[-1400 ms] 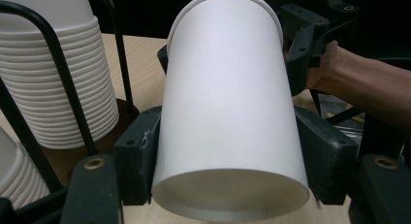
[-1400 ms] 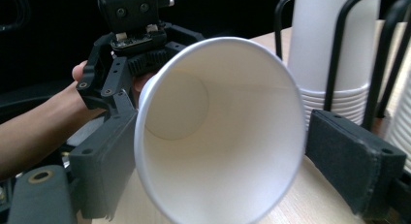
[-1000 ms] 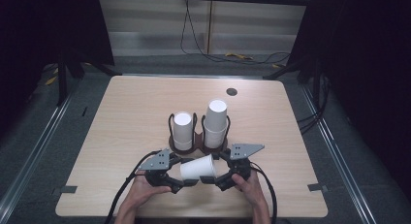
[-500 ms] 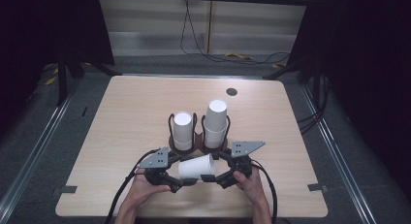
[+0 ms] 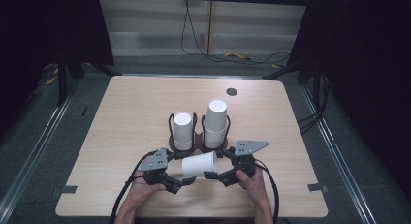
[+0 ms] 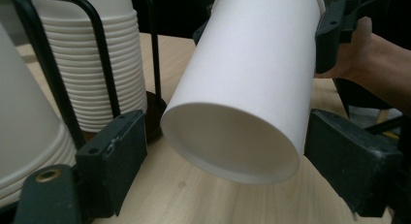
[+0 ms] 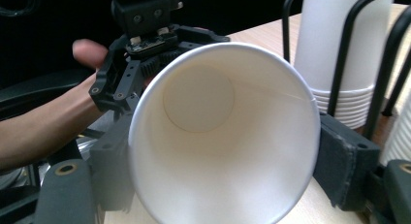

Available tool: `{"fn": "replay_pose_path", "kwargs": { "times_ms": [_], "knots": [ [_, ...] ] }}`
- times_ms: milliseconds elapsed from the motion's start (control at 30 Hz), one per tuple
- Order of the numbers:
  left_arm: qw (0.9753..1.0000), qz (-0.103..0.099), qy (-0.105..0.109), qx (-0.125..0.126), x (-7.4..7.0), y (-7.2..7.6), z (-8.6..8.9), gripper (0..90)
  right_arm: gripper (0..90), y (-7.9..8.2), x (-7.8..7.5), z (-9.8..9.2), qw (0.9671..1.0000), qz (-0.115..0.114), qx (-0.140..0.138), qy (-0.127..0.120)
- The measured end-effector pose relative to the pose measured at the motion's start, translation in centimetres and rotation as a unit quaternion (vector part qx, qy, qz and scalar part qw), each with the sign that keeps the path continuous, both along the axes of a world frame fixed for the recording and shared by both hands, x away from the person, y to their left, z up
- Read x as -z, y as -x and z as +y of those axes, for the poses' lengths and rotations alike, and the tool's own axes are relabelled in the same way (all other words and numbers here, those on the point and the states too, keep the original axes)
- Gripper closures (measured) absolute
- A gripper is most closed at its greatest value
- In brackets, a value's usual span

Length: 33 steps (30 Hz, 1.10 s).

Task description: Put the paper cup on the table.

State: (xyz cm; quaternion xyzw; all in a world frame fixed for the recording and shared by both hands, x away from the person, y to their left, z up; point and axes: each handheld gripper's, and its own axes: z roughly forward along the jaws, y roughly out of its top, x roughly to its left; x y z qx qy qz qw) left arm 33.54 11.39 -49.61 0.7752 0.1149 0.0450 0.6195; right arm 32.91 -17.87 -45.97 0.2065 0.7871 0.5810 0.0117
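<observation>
- The right gripper (image 5: 216, 174) is pinching the wide rim end of the paper cup (image 5: 199, 164), holding it sideways at lower centre of the high view.
- The left gripper (image 5: 185, 181) is spreading its jaws around the narrow base end, probably to take it over.
- The cup stacks (image 5: 216, 123) in the wire rack (image 5: 193, 139) are standing just above, crowding any forward move.
</observation>
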Motion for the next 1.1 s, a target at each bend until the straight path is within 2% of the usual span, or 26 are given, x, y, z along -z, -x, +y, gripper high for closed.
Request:
{"fn": "replay_pose_path", "kwargs": {
  "times_ms": [33, 67, 100, 133, 167, 200, 267, 333, 433, 467, 567, 700, 800, 933, 967, 1067, 1100],
  "knots": [
    [0.9999, 0.010, 0.004, -0.002, 0.1, -0.1, 0.1, 15.5, 21.9, 0.0, 0.0, -0.1, 1.0000, 0.001, 0.003, -0.001],
    [0.9999, 0.011, -0.001, -0.010, 0.2, -0.1, 0.1, 15.4, 21.9, 0.0, -0.1, -0.2, 1.0000, -0.001, 0.007, -0.002],
    [0.9998, 0.006, -0.005, -0.016, 0.2, 0.0, 0.1, 15.4, 21.9, 0.0, -0.1, -0.3, 0.9999, -0.001, 0.010, -0.003],
    [0.9993, 0.000, -0.011, -0.035, 0.4, 0.1, 0.1, 15.5, 21.9, 0.1, -0.2, -0.4, 0.9999, -0.002, 0.013, -0.003],
    [0.9991, -0.004, -0.009, -0.042, 0.5, 0.2, 0.1, 15.3, 21.9, 0.1, -0.2, -0.5, 0.9999, -0.002, 0.016, -0.001],
    [0.9989, -0.008, -0.005, -0.046, 0.6, 0.2, 0.2, 15.4, 21.8, 0.1, -0.2, -0.6, 0.9998, -0.001, 0.020, 0.001],
    [0.9986, -0.002, 0.001, -0.053, 0.8, 0.2, 0.3, 15.4, 21.9, 0.1, -0.2, -0.8, 0.9996, 0.002, 0.027, 0.004],
    [0.9978, 0.003, -0.001, -0.066, 1.0, 0.1, 0.3, 15.3, 21.9, 0.1, -0.2, -1.1, 0.9993, 0.003, 0.035, 0.006],
    [0.9975, 0.002, 0.000, -0.070, 1.0, 0.1, 0.3, 15.4, 22.0, 0.1, -0.3, -1.5, 0.9987, 0.006, 0.049, 0.011],
    [0.9971, 0.000, -0.003, -0.076, 1.0, 0.1, 0.4, 15.4, 22.0, 0.2, -0.3, -1.6, 0.9986, 0.006, 0.052, 0.012],
    [0.9928, -0.011, 0.029, -0.116, 1.3, 0.5, 0.9, 15.3, 22.0, 0.3, -0.5, -2.0, 0.9978, 0.006, 0.062, 0.021],
    [0.9899, -0.019, 0.027, -0.138, 1.3, 0.6, 1.1, 15.3, 22.0, 0.4, -0.6, -2.5, 0.9971, 0.009, 0.070, 0.028],
    [0.9895, -0.025, 0.022, -0.140, 1.2, 0.7, 1.1, 15.3, 22.0, 0.4, -0.7, -3.0, 0.9962, 0.008, 0.081, 0.031],
    [0.9795, -0.046, 0.054, -0.189, 1.5, 1.4, 1.6, 15.3, 22.0, 0.7, -0.9, -3.8, 0.9935, 0.012, 0.103, 0.045],
    [0.9790, -0.044, 0.061, -0.190, 1.5, 1.4, 1.7, 15.1, 22.0, 0.7, -0.9, -4.0, 0.9931, 0.012, 0.107, 0.047],
    [0.9748, -0.051, 0.066, -0.207, 1.6, 1.6, 1.8, 15.2, 22.0, 0.9, -1.1, -4.6, 0.9909, 0.014, 0.123, 0.053],
    [0.9727, -0.057, 0.069, -0.214, 1.6, 1.8, 1.7, 15.3, 22.0, 1.0, -1.2, -4.8, 0.9899, 0.014, 0.130, 0.056]
  ]
}}
